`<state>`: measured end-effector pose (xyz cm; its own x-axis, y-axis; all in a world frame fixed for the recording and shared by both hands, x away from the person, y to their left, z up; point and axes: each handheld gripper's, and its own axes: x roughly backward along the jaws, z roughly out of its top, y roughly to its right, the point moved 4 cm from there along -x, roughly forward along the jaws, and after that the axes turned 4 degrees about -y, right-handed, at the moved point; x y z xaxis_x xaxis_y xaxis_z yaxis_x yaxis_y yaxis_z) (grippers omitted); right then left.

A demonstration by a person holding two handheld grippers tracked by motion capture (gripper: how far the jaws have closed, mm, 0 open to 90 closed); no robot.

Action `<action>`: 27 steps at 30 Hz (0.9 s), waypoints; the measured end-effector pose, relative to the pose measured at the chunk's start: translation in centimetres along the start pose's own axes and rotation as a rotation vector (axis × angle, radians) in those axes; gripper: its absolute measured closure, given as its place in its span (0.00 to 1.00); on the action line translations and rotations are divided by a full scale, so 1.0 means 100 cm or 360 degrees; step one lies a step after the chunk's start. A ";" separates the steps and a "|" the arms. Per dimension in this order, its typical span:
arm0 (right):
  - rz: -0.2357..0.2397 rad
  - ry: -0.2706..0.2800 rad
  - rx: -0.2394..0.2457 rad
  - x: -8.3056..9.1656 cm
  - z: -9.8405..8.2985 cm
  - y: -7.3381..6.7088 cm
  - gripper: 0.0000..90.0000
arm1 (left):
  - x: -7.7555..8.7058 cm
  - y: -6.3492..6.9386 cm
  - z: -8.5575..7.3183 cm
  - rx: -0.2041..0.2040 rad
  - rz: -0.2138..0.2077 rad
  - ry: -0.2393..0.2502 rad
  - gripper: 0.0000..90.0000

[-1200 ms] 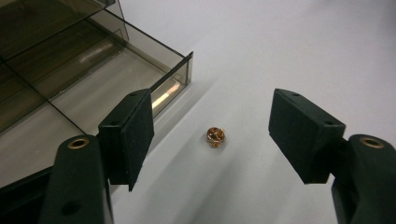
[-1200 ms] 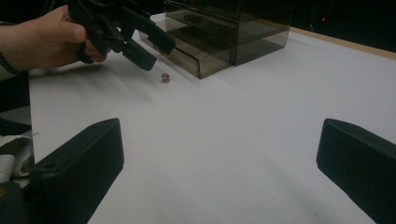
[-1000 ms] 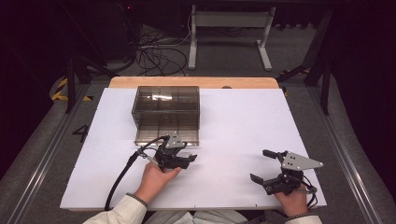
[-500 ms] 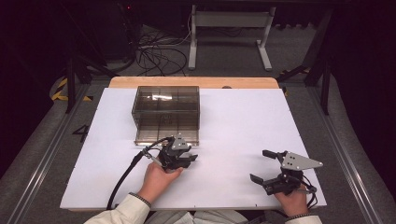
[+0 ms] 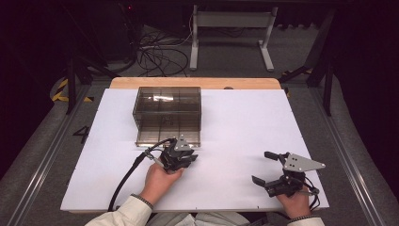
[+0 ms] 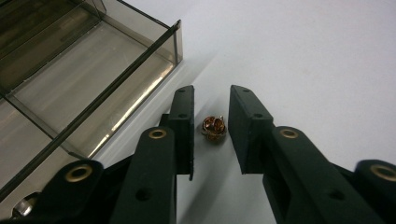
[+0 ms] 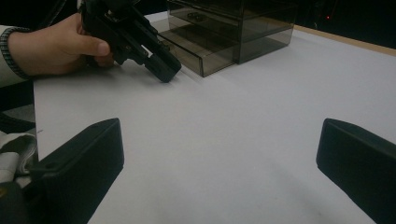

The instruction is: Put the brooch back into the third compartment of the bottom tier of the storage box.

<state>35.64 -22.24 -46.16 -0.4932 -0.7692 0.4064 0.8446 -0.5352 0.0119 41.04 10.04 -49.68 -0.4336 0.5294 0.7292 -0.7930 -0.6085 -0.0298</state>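
Observation:
A small round amber and gold trinket (image 6: 214,129) lies on the white table just off the corner of the drawer. My left gripper (image 6: 211,100) is open, one jaw on each side of the trinket with a narrow gap to each. From the high view the left gripper (image 5: 189,158) is low at the front right corner of the pulled-out drawer (image 5: 168,133). The smoky see-through drawer box (image 5: 168,106) stands behind it. My right gripper (image 5: 260,166) is wide open over bare table near the front right, with nothing between its jaws (image 7: 219,135).
The white table top (image 5: 244,122) stretches wide between the two grippers and to the right of the box. A black cable (image 5: 127,176) trails from the left gripper toward the front edge. A wooden strip (image 5: 244,83) marks the far edge.
The left hand and its gripper have edged slightly forward and right toward the drawer's corner. The right gripper has stayed where it was.

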 end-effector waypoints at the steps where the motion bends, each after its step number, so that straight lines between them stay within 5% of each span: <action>1: 0.0001 -0.0001 -0.0001 0.000 0.000 0.000 0.01 | 0.000 0.000 0.000 -0.0004 -0.0002 -0.0003 0.82; 17: 0.0002 -0.0006 0.0000 -0.001 0.000 0.001 0.01 | 0.001 0.000 0.001 -0.0021 -0.0015 -0.0014 0.89; 27: 0.0002 -0.0008 -0.0002 -0.001 -0.001 0.001 0.01 | 0.013 0.001 0.006 -0.0017 -0.0043 0.0072 0.89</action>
<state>35.71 -22.25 -46.23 -0.4912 -0.7682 0.4107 0.8450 -0.5347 0.0104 40.62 10.31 -48.33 -0.4309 0.5718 0.6981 -0.8091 -0.5874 -0.0183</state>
